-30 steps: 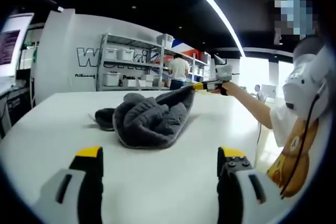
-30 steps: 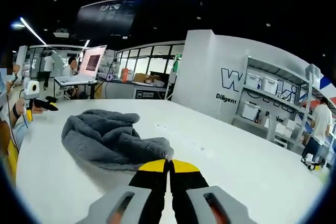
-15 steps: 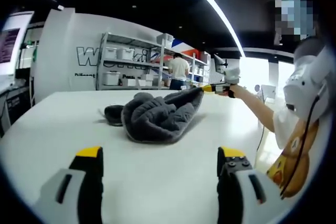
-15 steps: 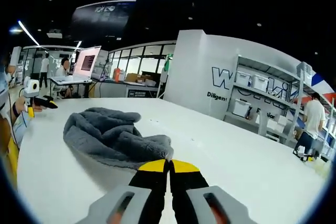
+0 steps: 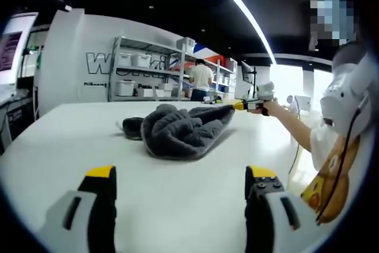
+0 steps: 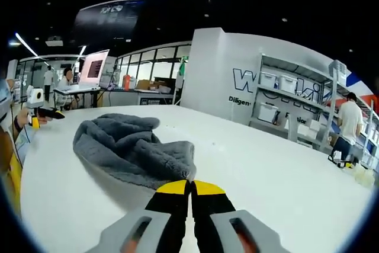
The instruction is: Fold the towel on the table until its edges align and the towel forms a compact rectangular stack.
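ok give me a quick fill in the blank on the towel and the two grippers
The towel is ____ in colour.
The right gripper has its jaws ____ on a towel edge.
The left gripper has its jaws ____, with nothing between them.
The towel lies bunched on a ____ table.

Missing words: grey; shut; open; white

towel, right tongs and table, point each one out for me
towel (image 6: 127, 149), right gripper view, middle of the grey bunched pile
right tongs (image 6: 190, 188), right gripper view, between the yellow tips
table (image 5: 177, 194), left gripper view, bare white top
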